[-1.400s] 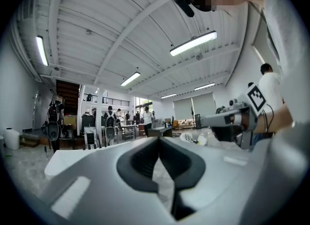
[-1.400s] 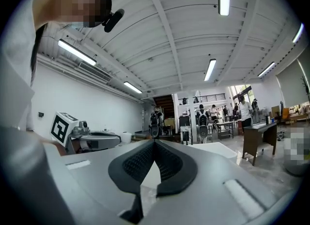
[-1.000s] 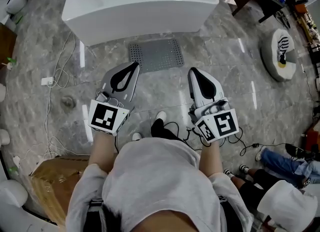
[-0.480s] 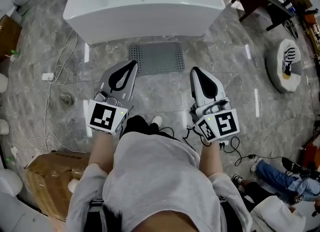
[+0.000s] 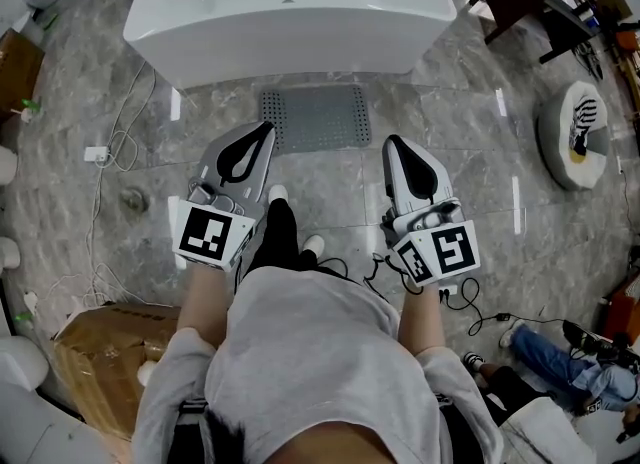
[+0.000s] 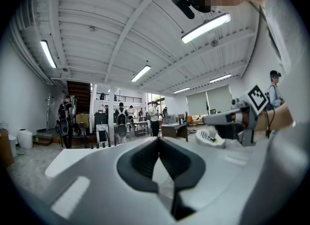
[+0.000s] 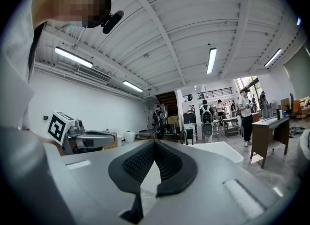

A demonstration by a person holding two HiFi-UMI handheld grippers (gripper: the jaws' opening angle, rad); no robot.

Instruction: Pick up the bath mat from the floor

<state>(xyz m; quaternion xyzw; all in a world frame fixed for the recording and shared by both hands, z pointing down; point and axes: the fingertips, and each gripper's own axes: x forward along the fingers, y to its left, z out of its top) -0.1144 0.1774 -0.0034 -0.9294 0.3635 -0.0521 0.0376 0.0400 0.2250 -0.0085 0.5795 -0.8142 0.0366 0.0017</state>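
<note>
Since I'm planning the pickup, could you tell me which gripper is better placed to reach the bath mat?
Left, slightly. In the head view the left gripper overlaps the bath mat at its near-left corner; the right gripper ends just off its right edge. Both are shut and empty.

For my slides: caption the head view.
Left tongs and right tongs, shut and empty, short of the grey bath mat beside the white bathtub.
</note>
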